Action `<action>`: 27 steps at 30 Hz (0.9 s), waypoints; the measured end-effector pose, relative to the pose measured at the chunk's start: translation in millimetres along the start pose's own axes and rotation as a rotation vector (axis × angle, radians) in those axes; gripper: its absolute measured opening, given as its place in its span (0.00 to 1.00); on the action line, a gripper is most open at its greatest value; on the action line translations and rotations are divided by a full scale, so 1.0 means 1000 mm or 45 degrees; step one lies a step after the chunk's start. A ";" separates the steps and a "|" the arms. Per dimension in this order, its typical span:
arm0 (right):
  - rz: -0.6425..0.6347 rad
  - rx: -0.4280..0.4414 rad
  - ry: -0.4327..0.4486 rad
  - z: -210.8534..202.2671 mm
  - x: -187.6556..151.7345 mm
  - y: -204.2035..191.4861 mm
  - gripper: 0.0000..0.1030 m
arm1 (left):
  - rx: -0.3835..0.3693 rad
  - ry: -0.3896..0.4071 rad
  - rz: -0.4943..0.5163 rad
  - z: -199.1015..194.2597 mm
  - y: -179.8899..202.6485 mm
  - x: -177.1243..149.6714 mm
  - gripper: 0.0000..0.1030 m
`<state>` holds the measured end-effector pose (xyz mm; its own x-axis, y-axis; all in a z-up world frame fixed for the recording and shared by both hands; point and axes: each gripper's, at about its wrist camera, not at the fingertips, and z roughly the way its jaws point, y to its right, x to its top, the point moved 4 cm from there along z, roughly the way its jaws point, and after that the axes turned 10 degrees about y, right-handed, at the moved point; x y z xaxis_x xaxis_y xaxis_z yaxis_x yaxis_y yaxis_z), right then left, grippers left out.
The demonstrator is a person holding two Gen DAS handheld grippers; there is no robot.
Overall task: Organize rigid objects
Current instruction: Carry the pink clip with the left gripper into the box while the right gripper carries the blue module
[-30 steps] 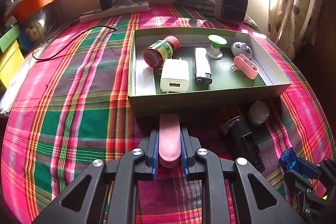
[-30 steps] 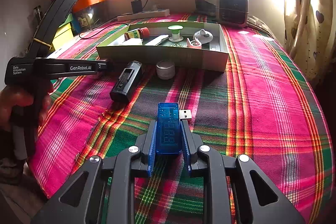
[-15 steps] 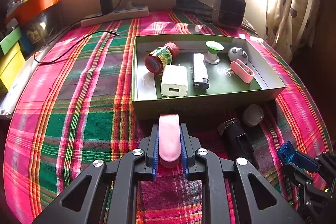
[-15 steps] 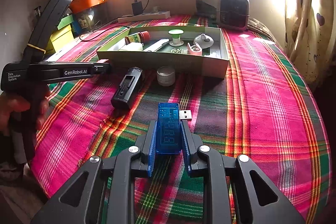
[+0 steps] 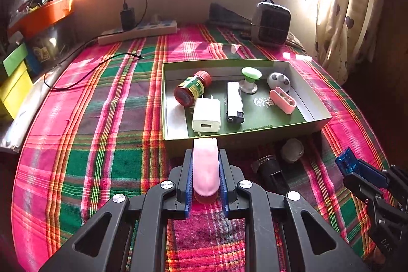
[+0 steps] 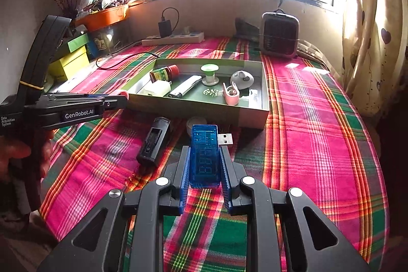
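My left gripper (image 5: 205, 170) is clamped on a pink oblong case (image 5: 205, 167), its tip reaching the near wall of the green cardboard tray (image 5: 178, 144). My right gripper (image 6: 205, 162) is clamped on a translucent blue USB tester (image 6: 205, 157), held clear above the plaid bedspread (image 6: 318, 144), its metal plug sticking out to the right.

On the bedspread just beyond my grippers lie a black cylindrical device (image 6: 153, 144) and a small round grey container (image 5: 292, 151), both close against the tray's near wall.

Inside the tray, toward its near left corner, lies a white USB charger (image 5: 206, 117), with a white lighter (image 5: 234, 103) just to its right. A pink open case (image 5: 283, 98) lies toward the right wall. Farther back are a red-capped jar (image 5: 192, 88) on its side, a green-topped spool (image 5: 251, 79) and a grey rounded earbud case (image 5: 278, 80).

At the far edge of the bed sit a white power strip (image 5: 137, 32) and a small dark heater (image 5: 271, 23) under the window.
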<state>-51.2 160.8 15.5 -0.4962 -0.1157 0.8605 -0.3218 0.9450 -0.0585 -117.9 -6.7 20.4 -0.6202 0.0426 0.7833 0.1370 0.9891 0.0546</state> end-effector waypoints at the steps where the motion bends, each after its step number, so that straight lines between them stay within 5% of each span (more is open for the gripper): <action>1: 0.001 0.003 0.002 0.000 0.002 0.000 0.22 | -0.002 0.004 0.001 -0.001 0.000 0.001 0.16; 27: 0.003 0.068 -0.031 0.068 0.057 0.008 0.22 | -0.144 -0.031 -0.042 0.038 0.007 0.046 0.17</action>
<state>-136.6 141.1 29.8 -0.5162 -0.1214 0.8478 -0.3629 0.9277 -0.0881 -174.7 7.9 33.9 -0.6440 0.0154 0.7648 0.2019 0.9678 0.1505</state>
